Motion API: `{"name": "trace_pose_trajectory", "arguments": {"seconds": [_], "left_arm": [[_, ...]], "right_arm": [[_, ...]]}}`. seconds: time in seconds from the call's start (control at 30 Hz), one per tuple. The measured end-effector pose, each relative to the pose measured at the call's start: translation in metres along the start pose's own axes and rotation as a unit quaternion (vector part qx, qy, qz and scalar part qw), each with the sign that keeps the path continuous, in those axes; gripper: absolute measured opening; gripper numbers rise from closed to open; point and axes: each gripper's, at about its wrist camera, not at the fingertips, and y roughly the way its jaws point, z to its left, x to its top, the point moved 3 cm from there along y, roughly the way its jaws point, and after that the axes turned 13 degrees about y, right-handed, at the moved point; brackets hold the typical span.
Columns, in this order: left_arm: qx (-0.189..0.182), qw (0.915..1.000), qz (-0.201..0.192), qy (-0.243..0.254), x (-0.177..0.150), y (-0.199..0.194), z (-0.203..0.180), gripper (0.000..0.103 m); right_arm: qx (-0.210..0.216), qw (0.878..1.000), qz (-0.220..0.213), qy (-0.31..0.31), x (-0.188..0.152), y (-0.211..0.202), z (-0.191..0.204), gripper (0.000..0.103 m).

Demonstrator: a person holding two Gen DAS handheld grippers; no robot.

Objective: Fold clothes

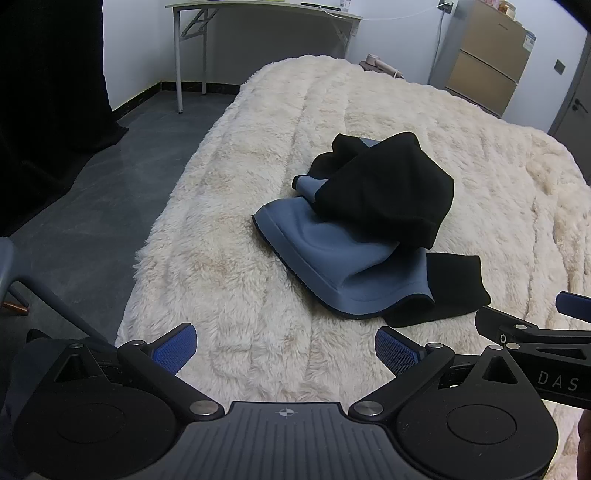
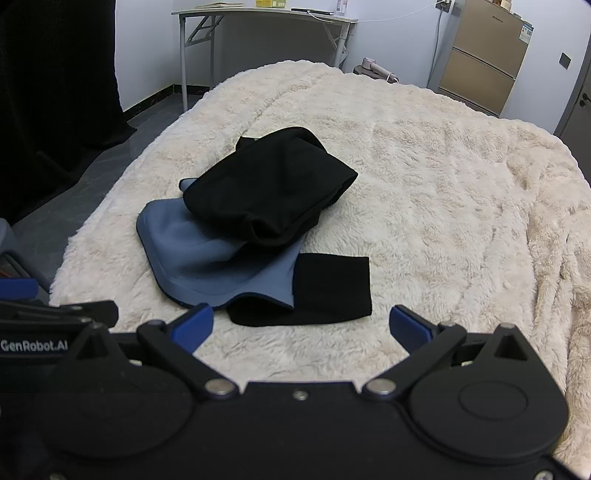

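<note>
A crumpled garment (image 1: 373,218) (image 2: 258,221), black outside with a blue-grey lining, lies bunched on a fluffy cream blanket (image 1: 240,258) (image 2: 424,184). A black cuffed end (image 1: 454,288) (image 2: 332,288) sticks out nearest me. My left gripper (image 1: 286,349) hovers open just short of the garment's near edge, nothing between its blue pads. My right gripper (image 2: 301,325) is open too, close to the black cuff, empty. Each gripper's side shows in the other's view, the right one (image 1: 535,332) at the right edge and the left one (image 2: 55,317) at the left edge.
The blanket covers a bed. A grey floor (image 1: 96,206) runs along its left side. A folding table (image 1: 258,11) stands at the far wall, a tan cabinet (image 1: 491,59) at the far right, a black curtain (image 1: 48,92) at the left.
</note>
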Motion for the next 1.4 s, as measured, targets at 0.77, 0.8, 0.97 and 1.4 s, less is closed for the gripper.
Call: {"name": "trace_pose_trajectory", "arguments": {"seconds": [0.77,0.8,0.97,1.4], "left_arm": [[-0.001,1.0000,0.001,-0.002,0.000,0.002,0.002,0.102],[0.000,1.0000,0.001,-0.002,0.000,0.002,0.001,0.102],[0.000,1.0000,0.002,-0.001,-0.001,0.002,0.001,0.102],[-0.001,1.0000,0.002,-0.003,0.001,0.003,0.001,0.102]], "right_arm": [[-0.001,1.000,0.004,0.004,0.003,0.007,0.008,0.103],[-0.001,1.000,0.004,0.004,0.002,0.007,0.008,0.103],[-0.001,1.000,0.005,0.004,0.002,0.008,0.008,0.103],[-0.004,1.000,0.003,0.002,0.002,0.008,0.009,0.103]]}}
